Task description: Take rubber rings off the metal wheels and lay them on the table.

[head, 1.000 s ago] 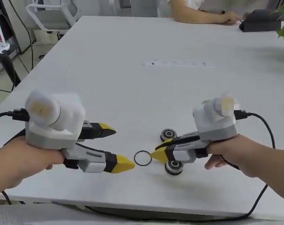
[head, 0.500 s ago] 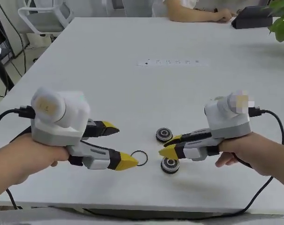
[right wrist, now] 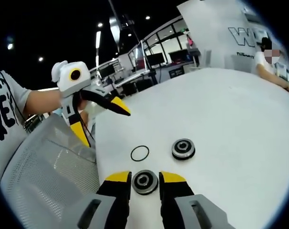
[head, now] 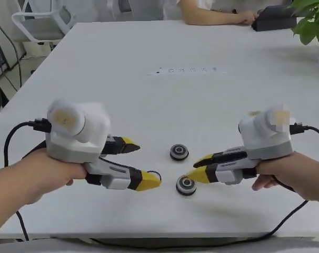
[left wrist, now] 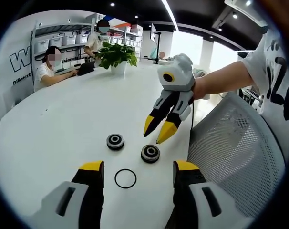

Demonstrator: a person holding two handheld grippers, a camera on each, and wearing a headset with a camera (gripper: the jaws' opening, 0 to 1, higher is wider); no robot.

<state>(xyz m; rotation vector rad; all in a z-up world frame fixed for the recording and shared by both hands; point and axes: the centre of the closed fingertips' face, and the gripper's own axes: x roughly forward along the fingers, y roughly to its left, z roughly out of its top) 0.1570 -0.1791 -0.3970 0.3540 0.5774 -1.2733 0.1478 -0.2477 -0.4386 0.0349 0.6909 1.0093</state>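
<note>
Head view: a broad, matte white desk (head: 149, 100) runs to its far edge. There a person's forearm (head: 209, 17) rests beside a dark case (head: 272, 21). Green leaves of a plant (head: 309, 23) hang into the corner, a white chair (head: 41, 21) stands off the desk's left side, and a flat white power strip (head: 183, 70) lies mid-desk. The left claw (head: 140, 162) is grey-and-white plastic with black jaws tipped yellow, held over the near edge with its jaws spread wide. The thin black rubber ring (head: 156, 173) lies flat on the desk, partly hidden behind the lower yellow tip. The right claw (head: 197, 168) points in from the other side, its jaws only slightly parted. The nearer wheel (head: 186, 185) lies flat just beside its lower tip, and the farther wheel (head: 179, 152) lies a little beyond. Each has a bright metal hub inside a dark outer band.

Left gripper view: the left claw (left wrist: 138, 168) is released, with its tips far apart. The rubber ring (left wrist: 125, 179) lies between them and touches neither. Past it lie the nearer wheel (left wrist: 150, 153) and the farther wheel (left wrist: 115, 141), with the right claw (left wrist: 156, 131) above the nearer one. A perforated white chair (left wrist: 230, 152) back stands at the desk's edge. The plant (left wrist: 116, 53) is potted, shelves (left wrist: 63, 40) hold bins, and ceiling lights (left wrist: 172, 13) glow overhead.

Right gripper view: the right claw (right wrist: 145, 177) has its tips flanking the nearer wheel (right wrist: 145, 184) with a narrow gap. It looks released, just clear of the rim, though the fisheye makes contact hard to judge. The rubber ring (right wrist: 139, 153) and the farther wheel (right wrist: 183, 149) lie beyond. The left claw (right wrist: 104, 125) gapes over the desk (right wrist: 230, 119) edge.
</note>
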